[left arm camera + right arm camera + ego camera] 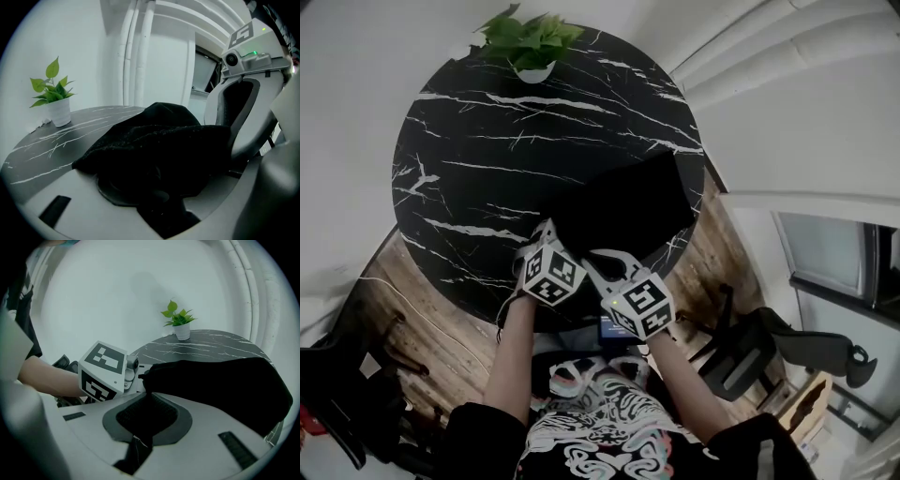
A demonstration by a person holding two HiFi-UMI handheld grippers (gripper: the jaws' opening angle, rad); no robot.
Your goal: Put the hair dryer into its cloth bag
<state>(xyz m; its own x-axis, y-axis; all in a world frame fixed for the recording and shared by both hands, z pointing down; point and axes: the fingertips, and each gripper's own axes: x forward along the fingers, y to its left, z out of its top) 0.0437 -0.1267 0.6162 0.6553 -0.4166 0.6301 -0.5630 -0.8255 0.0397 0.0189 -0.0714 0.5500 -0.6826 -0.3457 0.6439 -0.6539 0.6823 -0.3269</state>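
Observation:
The black cloth bag (623,211) lies on the near right part of the round black marble table (478,159), and no hair dryer shows outside it. Both grippers are at the bag's near edge. My left gripper (546,236) is on the left, its jaws apart, with the bag's cloth (159,140) draped loosely over and between them. My right gripper (602,264) is shut, pinching a fold of the bag's edge (140,427); the rest of the bag (220,380) spreads away to the right. In the right gripper view the left gripper's marker cube (101,371) sits at the bag's corner.
A small potted plant (530,42) stands at the table's far rim, also in the left gripper view (54,101). A dark chair (750,356) stands on the wooden floor to my right, another (347,394) to my left. White walls lie beyond the table.

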